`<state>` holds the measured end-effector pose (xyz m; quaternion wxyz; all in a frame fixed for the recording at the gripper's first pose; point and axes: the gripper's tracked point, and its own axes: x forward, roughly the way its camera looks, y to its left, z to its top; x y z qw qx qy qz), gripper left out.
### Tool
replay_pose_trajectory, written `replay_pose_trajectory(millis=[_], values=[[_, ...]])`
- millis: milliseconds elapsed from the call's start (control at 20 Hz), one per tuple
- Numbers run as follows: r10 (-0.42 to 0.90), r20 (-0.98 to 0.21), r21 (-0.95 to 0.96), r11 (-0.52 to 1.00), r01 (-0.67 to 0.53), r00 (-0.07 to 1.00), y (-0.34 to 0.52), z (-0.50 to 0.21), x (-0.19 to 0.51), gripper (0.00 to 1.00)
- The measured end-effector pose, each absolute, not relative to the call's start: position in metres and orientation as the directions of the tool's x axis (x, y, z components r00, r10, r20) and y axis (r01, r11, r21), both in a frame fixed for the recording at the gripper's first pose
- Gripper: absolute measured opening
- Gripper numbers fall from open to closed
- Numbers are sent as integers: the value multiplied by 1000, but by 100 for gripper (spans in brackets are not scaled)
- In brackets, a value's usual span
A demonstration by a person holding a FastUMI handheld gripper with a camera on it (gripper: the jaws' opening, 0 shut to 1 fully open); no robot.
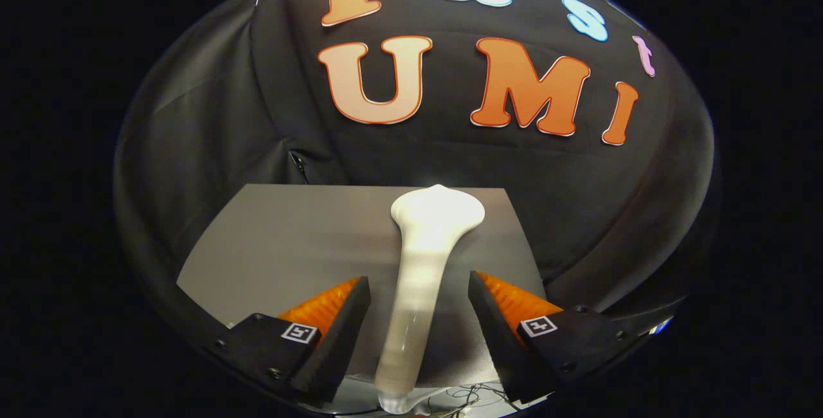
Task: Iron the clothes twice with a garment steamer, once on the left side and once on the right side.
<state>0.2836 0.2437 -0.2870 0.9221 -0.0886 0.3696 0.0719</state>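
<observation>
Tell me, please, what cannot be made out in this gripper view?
- Steamer: its base is cut off between the open fingers.
- Gray cloth: its near edge is hidden by the fingers, so its type is unclear.
- Wires: too small to trace.

- The garment steamer (421, 276), white and long, lies on the grey bench (276, 238), its handle running between the fingers and its wide head lying beyond them.
- The steamer's head reaches close to the bench's far edge, near the black cloth wall (212, 122).
- The gripper (419, 292) has its fingers spread, one on each side of the steamer's handle; a gap shows between each finger and the handle, so neither presses on it.
- The steamer's near end is clearer and glassy, down by the base of the fingers.
- Thin wires (472, 395) lie just beside the steamer's near end.
</observation>
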Motion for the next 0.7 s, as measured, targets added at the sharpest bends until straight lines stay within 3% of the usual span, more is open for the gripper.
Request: replay_pose_trajectory(millis=[100,350,600,700], values=[[49,-715,-121,974,-192,697,243,-299,290,97],[19,-754,-130,976,-177,657,241,-318,297,81],[19,-773,-114,979,-168,634,240,-326,301,56],[26,-775,-97,982,-159,632,241,-324,301,54]])
